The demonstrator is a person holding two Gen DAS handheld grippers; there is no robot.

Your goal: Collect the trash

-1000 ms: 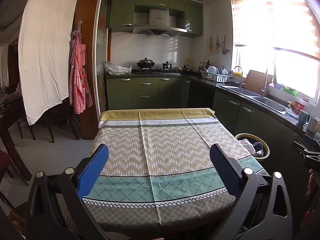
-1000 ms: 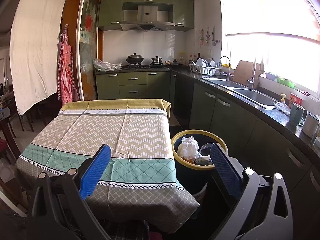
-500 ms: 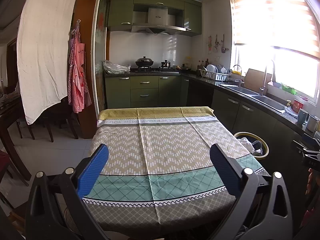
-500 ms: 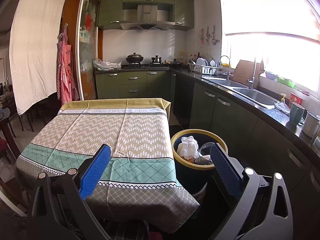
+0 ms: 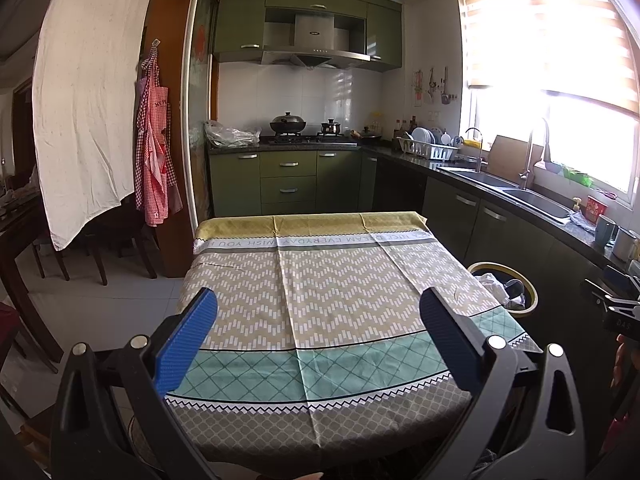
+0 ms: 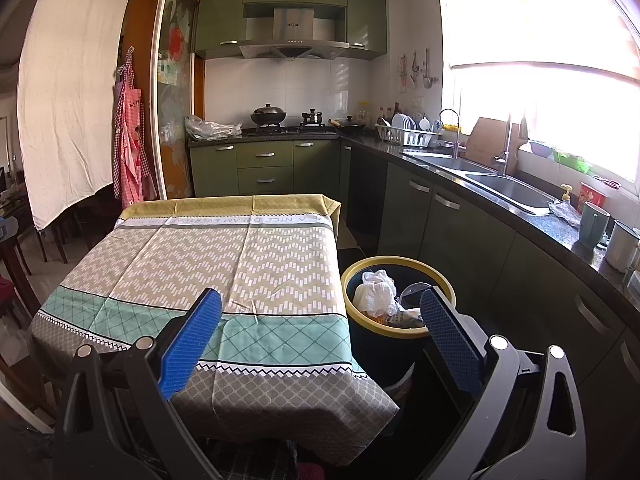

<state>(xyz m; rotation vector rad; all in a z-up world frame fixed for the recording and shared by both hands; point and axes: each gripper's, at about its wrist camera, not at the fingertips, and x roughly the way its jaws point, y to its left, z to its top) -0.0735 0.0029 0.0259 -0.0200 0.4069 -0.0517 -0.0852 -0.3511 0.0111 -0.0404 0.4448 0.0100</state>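
A dark trash bin with a yellow rim (image 6: 400, 332) stands on the floor right of the table and holds crumpled white paper (image 6: 376, 292) and other waste. In the left wrist view the bin (image 5: 532, 300) shows past the table's right edge. The table carries a patterned cloth (image 5: 320, 300), and no loose trash shows on it. My left gripper (image 5: 316, 340) is open and empty over the table's near edge. My right gripper (image 6: 320, 340) is open and empty, held above the table's near right corner, with its right finger in front of the bin.
A dark counter with a sink (image 6: 504, 192) runs along the right wall, with mugs (image 6: 592, 224) near its front end. Green cabinets and a stove (image 5: 304, 136) stand at the back. A white sheet (image 5: 88, 112) hangs at the left above chairs.
Both grippers have stayed almost still and open. The left view has drifted very slightly.
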